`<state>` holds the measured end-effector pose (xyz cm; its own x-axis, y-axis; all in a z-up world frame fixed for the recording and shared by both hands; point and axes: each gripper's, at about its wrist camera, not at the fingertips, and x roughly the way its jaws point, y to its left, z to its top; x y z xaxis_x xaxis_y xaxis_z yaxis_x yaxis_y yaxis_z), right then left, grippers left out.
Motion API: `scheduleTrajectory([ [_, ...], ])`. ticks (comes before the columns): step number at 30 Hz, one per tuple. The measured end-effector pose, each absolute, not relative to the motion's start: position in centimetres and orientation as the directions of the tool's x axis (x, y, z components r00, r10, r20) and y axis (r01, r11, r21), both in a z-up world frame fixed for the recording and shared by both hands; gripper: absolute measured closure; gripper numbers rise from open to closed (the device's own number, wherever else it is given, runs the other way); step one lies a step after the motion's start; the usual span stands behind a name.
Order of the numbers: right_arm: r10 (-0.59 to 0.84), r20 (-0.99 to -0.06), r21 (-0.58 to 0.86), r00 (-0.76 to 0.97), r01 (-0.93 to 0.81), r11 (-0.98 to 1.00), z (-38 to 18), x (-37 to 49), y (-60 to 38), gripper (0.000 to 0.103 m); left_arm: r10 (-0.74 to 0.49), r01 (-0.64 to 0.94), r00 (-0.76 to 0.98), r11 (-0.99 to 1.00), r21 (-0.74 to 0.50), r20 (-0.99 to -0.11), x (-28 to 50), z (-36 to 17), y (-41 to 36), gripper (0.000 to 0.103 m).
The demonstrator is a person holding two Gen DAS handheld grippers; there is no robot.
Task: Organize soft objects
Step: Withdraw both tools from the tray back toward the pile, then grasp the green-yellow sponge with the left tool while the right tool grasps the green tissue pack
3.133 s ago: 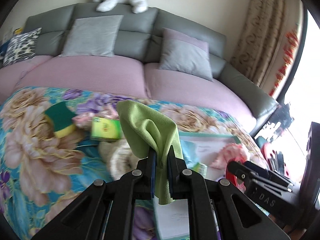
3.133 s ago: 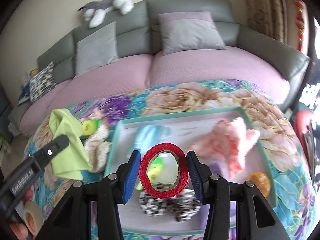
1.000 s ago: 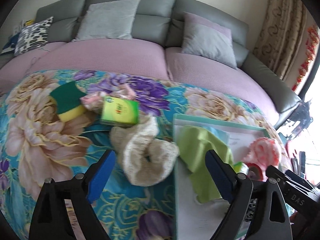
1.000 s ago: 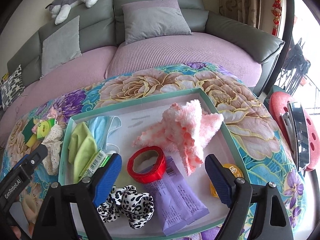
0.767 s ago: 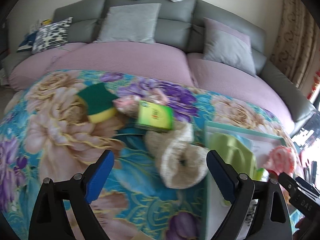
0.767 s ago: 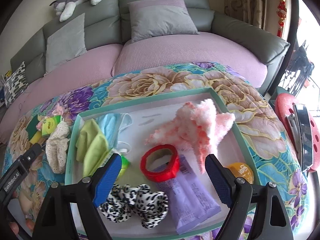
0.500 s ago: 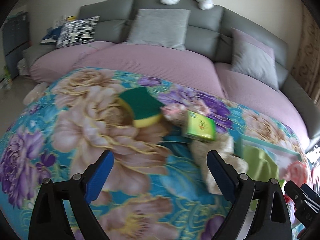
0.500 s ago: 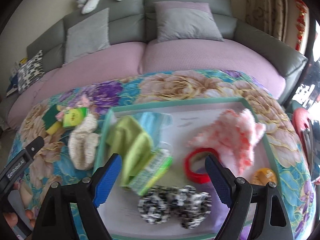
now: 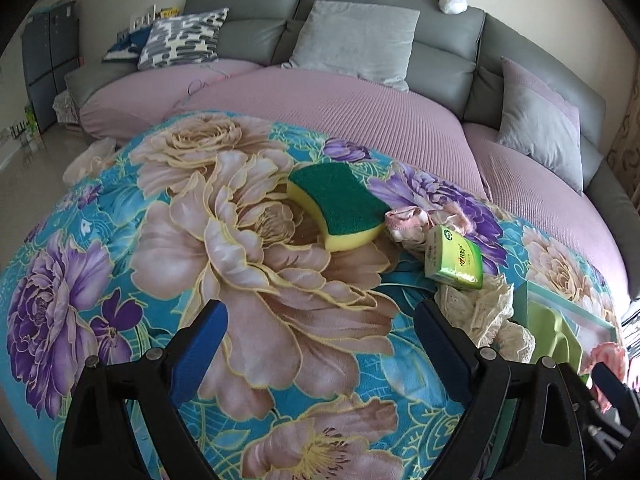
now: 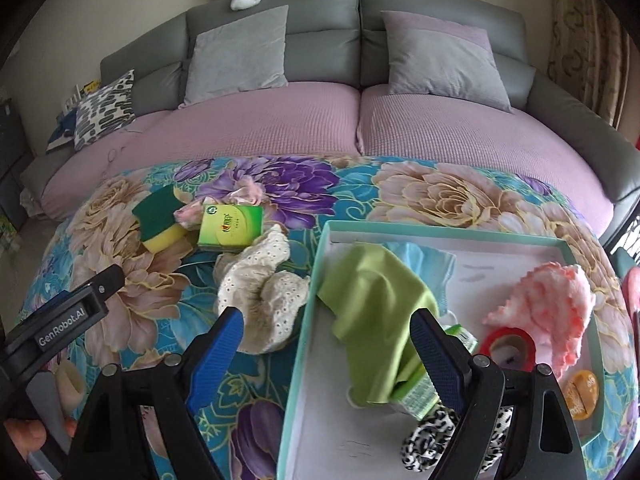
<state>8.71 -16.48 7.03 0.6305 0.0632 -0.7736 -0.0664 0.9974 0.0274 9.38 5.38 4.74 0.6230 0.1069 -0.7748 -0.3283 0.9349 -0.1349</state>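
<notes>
Claws, left claw (image 9: 320,334) and right claw (image 10: 326,338), both gape empty between placements; next, a grasp on the lace cloth (image 10: 260,292) beside the tray (image 10: 320,264).

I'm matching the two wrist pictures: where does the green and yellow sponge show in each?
Left wrist: sponge sits upper centre on the floral blanket, left of the green tissue pack.
Right wrist: sponge at left, again left of the tissue pack.
Shared landmark: the tissue pack.

Leopard scrunchie (image 10: 434,438) partly behind right tool (image 10: 326,346)
</notes>
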Motion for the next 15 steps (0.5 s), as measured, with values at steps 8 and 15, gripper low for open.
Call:
scheduleTrajectory([
  [8,0.077,-0.79,0.017,0.609,-0.104,0.994,7.1,9.3,-14.6,0.016,0.053,-0.326,0.595,0.928,-0.18,-0.802,11.0,4.8,7.6,0.008],
  [15,0.14,-0.783,0.06,0.606,-0.15,0.987,8.5,12.6,-12.5,0.016,-0.024,-0.321,0.588,0.911,-0.261,-0.809,14.2,5.1,10.0,0.009],
])
